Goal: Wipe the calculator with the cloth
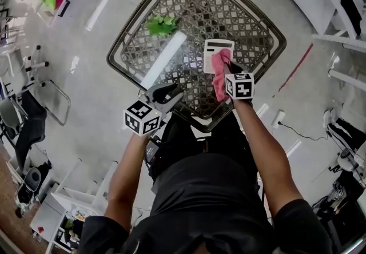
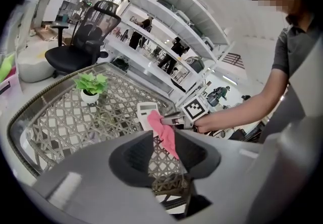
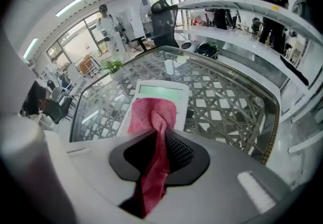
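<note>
A white calculator (image 1: 216,50) lies flat on the glass-topped wicker table (image 1: 131,52), right of centre. My right gripper (image 1: 230,67) is shut on a pink cloth (image 1: 219,75), which drapes over the calculator's near end. In the right gripper view the cloth (image 3: 152,113) runs up between the closed jaws of the right gripper (image 3: 160,134) and covers the lower part of the calculator (image 3: 162,90). My left gripper (image 1: 173,94) hovers open over the table's near edge, left of the calculator, nothing between its fingers. In the left gripper view the left gripper (image 2: 164,148) faces the cloth (image 2: 165,129).
A small green plant in a white pot (image 1: 162,25) stands at the table's far middle, also in the left gripper view as the plant (image 2: 91,87). A black office chair (image 2: 83,41) stands beyond the table. White shelving and people fill the background.
</note>
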